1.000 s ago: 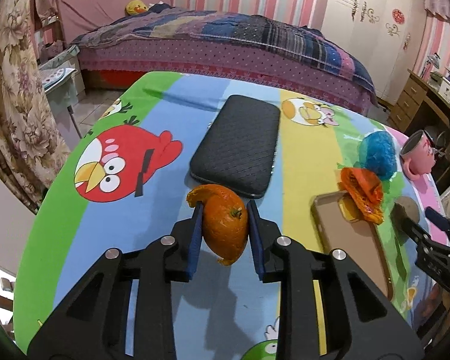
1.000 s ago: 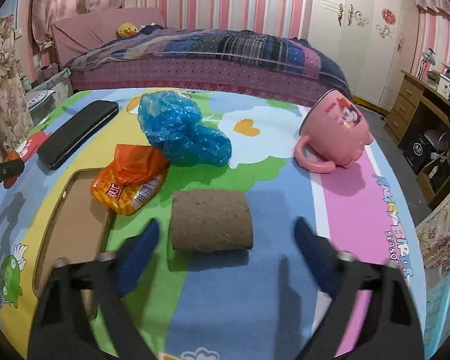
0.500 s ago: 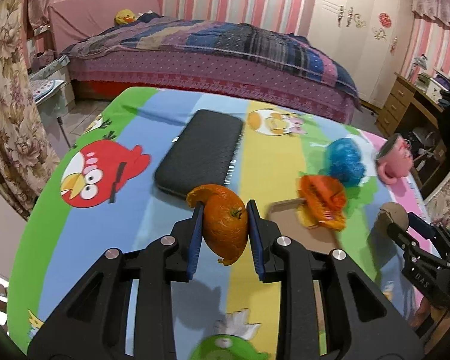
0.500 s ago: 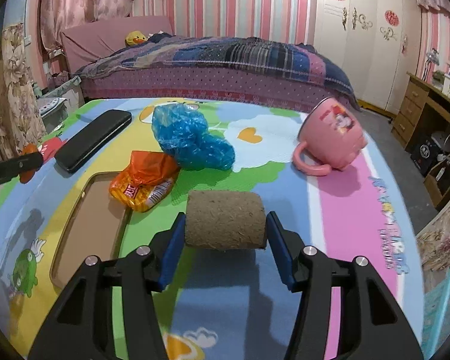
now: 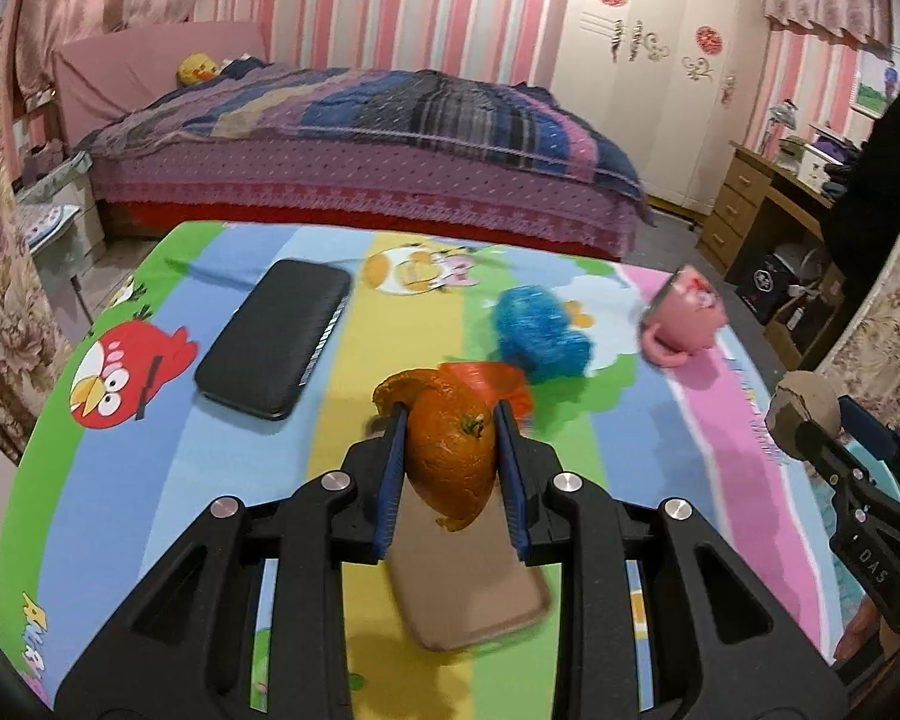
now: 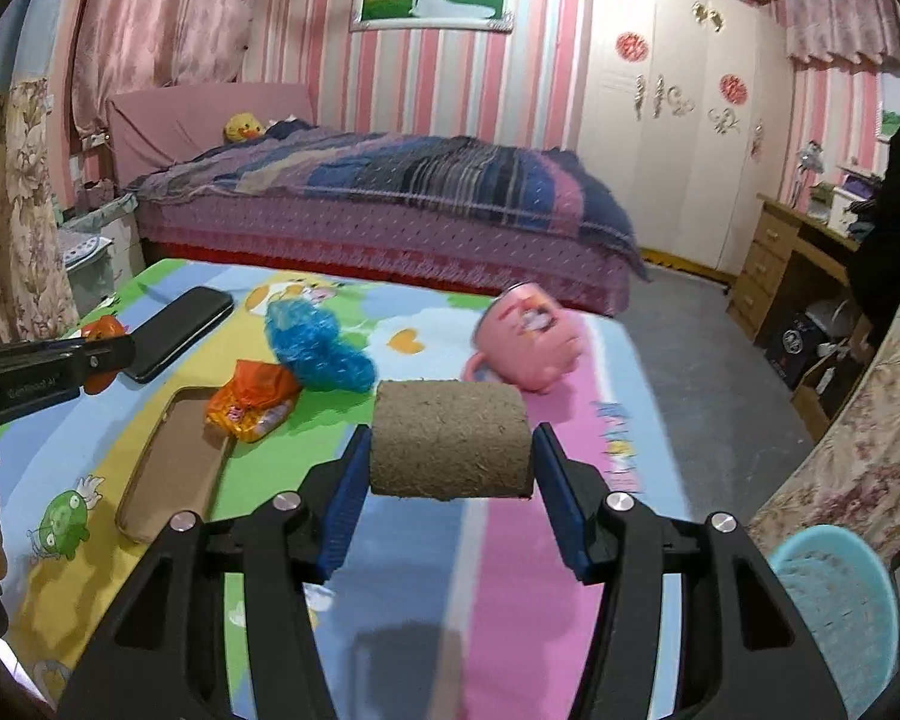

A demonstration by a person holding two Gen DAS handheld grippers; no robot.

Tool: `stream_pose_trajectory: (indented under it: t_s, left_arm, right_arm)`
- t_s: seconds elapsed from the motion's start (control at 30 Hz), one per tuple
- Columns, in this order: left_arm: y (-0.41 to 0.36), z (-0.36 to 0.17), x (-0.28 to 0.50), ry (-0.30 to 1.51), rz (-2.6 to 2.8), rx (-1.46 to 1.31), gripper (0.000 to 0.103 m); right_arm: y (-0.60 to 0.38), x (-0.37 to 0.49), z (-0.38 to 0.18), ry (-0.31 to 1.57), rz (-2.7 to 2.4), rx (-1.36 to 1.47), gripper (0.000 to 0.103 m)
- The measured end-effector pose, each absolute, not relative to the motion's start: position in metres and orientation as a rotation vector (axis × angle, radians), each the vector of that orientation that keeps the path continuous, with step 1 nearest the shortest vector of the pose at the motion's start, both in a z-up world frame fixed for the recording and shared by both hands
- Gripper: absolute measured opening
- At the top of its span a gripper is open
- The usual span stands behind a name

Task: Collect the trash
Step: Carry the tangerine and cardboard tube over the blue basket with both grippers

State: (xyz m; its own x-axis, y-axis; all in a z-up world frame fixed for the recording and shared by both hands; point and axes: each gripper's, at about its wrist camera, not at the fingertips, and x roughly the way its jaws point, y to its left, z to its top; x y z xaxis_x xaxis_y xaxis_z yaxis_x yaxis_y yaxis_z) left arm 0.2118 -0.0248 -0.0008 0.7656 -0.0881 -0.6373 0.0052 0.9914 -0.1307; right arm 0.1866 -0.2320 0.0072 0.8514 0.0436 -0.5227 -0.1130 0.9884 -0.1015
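My left gripper (image 5: 450, 423) is shut on a piece of orange peel (image 5: 450, 462) and holds it above the cartoon-print table (image 5: 150, 480). My right gripper (image 6: 450, 441) is shut on a brown cardboard tube (image 6: 450, 438), its blue pads pressing on the two ends, clear of the tabletop. The left wrist view catches that tube (image 5: 807, 414) at the right edge. The right wrist view shows the peel (image 6: 99, 330) at the left edge. A crumpled blue plastic bag (image 6: 318, 348) and an orange snack wrapper (image 6: 252, 402) lie on the table.
A pink mug (image 6: 528, 348) lies on its side at the right of the table. A black case (image 5: 276, 336) and a brown phone case (image 6: 168, 468) lie further left. A turquoise basket (image 6: 834, 600) stands low off the table's right edge. A bed (image 6: 390, 204) is behind.
My right gripper closed on the cardboard tube and lifted it off the table. Both grippers rose and swung to the right, the left one still carrying the orange peel.
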Motion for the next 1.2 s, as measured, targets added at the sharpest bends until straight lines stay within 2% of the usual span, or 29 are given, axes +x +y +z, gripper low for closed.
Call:
stream_pose_trajectory:
  t_s: [0.43, 1.0, 1.2]
  left_arm:
    - [-0.100, 0.020, 0.184, 0.654, -0.197, -0.076, 0.027]
    - [-0.173, 0.009, 0.164, 0.667, -0.308, 0.008, 0.027]
    - [-0.208, 0.004, 0.160, 0.679, -0.370, 0.006, 0.027]
  right_arm:
    - [-0.314, 0.137, 0.030, 0.508, -0.081, -0.078, 0.054]
    - [-0.422, 0.063, 0.028, 0.474, -0.309, 0.057, 0.054]
    - [-0.448, 0.051, 0.018, 0.505, -0.350, 0.027, 0.054]
